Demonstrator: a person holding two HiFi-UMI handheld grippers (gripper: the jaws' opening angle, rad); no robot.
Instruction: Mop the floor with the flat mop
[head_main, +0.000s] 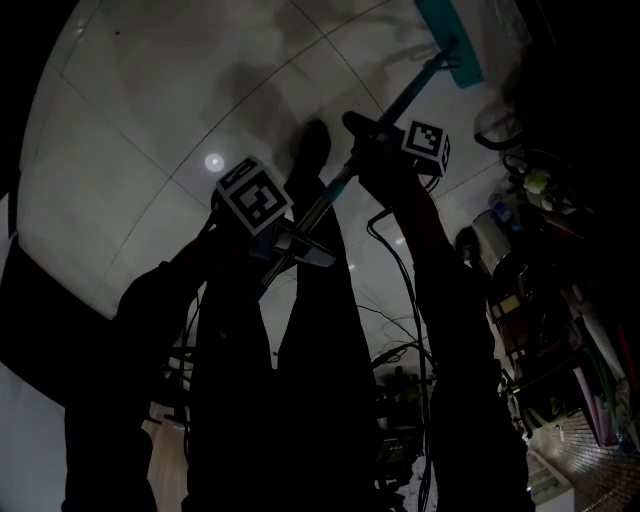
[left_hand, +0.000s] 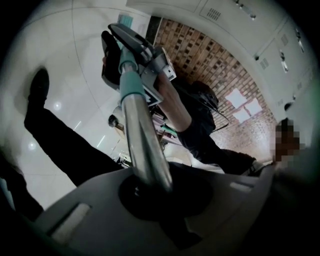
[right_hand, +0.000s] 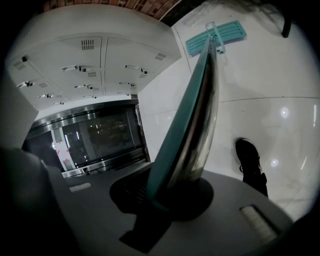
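The pale glossy tiled floor (head_main: 150, 120) spreads out ahead of and below both my grippers. Off to the left of my right gripper (right_hand: 167, 197) stands a bank of white lockers (right_hand: 90, 65), with a dark glass-fronted cabinet (right_hand: 95, 137) beneath them. The flat mop's metal pole (right_hand: 195, 115) runs away from that gripper, which is clamped around it high on the shaft, with a teal strip running up the pole's side. My left gripper (left_hand: 150, 187) is closed on the same pole further back, nearer my body, so the right gripper sits ahead of it along the shaft. At the far end of the pole, well ahead of both grippers, the teal flat mop head (right_hand: 217, 36) lies flat on the tiles. My black shoe (right_hand: 248, 155) rests on the floor to the right of the pole, below the right gripper.
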